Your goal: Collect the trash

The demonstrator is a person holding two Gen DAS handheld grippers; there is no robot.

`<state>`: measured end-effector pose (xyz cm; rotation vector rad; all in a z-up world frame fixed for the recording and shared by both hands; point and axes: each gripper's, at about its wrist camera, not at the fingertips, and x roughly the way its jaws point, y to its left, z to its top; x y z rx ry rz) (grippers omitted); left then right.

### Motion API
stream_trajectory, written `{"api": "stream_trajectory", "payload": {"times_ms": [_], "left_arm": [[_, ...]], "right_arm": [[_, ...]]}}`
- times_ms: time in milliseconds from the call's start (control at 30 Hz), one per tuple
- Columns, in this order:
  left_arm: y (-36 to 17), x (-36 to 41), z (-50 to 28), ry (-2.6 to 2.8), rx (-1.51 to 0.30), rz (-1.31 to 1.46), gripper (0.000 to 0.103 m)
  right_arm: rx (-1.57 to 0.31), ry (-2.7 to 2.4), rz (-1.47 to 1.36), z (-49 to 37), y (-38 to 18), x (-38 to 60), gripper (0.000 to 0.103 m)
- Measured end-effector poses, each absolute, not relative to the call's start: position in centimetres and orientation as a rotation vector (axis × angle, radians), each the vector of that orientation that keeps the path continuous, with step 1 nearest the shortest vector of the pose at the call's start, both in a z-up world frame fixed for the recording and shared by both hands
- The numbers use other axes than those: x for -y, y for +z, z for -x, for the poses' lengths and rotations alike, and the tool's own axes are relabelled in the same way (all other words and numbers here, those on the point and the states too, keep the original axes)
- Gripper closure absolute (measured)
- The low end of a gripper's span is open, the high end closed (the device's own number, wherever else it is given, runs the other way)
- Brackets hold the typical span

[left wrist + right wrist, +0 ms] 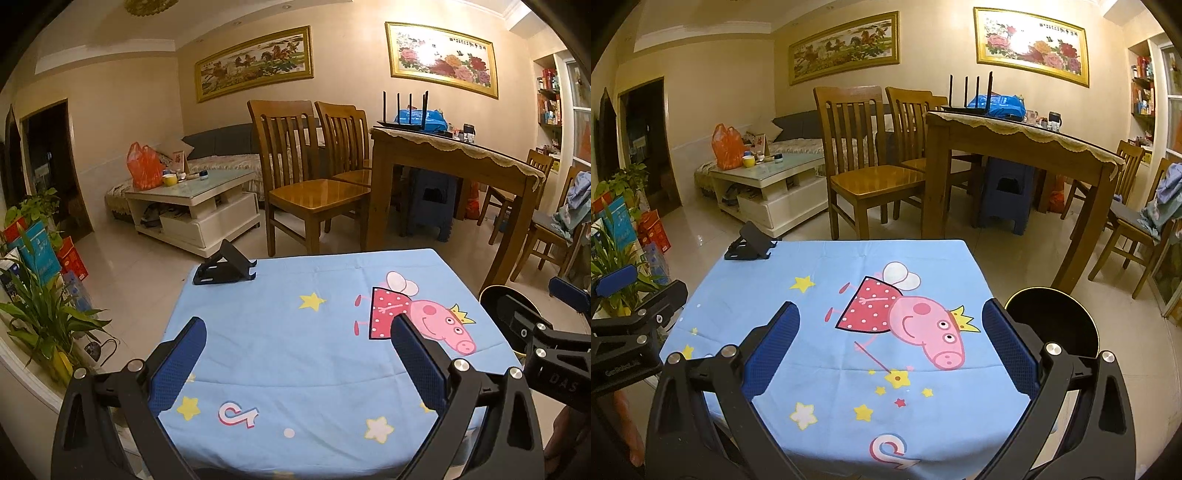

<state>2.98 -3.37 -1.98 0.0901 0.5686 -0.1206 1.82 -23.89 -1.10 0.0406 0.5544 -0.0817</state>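
A small table under a light-blue cartoon cloth (258,295) (757,295) fills the foreground of both wrist views. My left gripper (298,325) hovers open above its left half, nothing between the blue pads. My right gripper (891,308) hovers open over the pig print, also holding nothing. A round black bin with a gold rim (1049,288) (491,290) stands just off the table's right edge, beside my right finger. I see no trash item on the cloth in either view.
A black folding phone stand (221,264) (751,243) sits on the table's far left corner. Beyond are wooden chairs (314,192), a dining table (443,162) and a white coffee table (192,195) with an orange bag. Potted plants (40,317) stand at the left.
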Motion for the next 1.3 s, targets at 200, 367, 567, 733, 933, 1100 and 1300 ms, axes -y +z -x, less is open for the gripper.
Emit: {"api": "stream_trajectory", "payload": {"times_ms": [200,367,567,733,933,1100,1300], "left_arm": [[-2.04,3.31,-2.98,-0.113,-0.566,-0.09,0.007],[-2.03,3.33,-2.9,-0.111,-0.565,-0.09,0.007],[-2.07,3.37,-2.9,-0.11,-0.566,-0.089,0.007],[-2.05,3.44,-2.81,-0.111,-0.566,-0.09,0.007],[-2.07,3.44,-2.8,-0.11,-0.568,-0.09,0.007],[-2.08,3.37,-2.88,-0.112,-0.567,-0.089,0.007],[-2.09,3.39,-2.77,-0.112,-0.57,-0.09,0.007]], "right_arm": [[-0.56,-0.084,-0.039,-1.89,-1.13,23.99,0.005],[-0.562,-0.084,-0.042,-1.77,-1.02,24.29,0.005],[-0.564,-0.082,-0.043,-1.84,-1.05,24.4,0.005],[-0.563,-0.083,-0.042,-1.76,-1.01,24.29,0.005],[-0.563,-0.083,-0.046,-1.77,-0.99,24.31,0.005],[-0.564,-0.081,-0.043,-1.78,-1.03,24.35,0.005],[-0.564,-0.082,-0.043,-1.78,-1.01,24.28,0.005]]}}
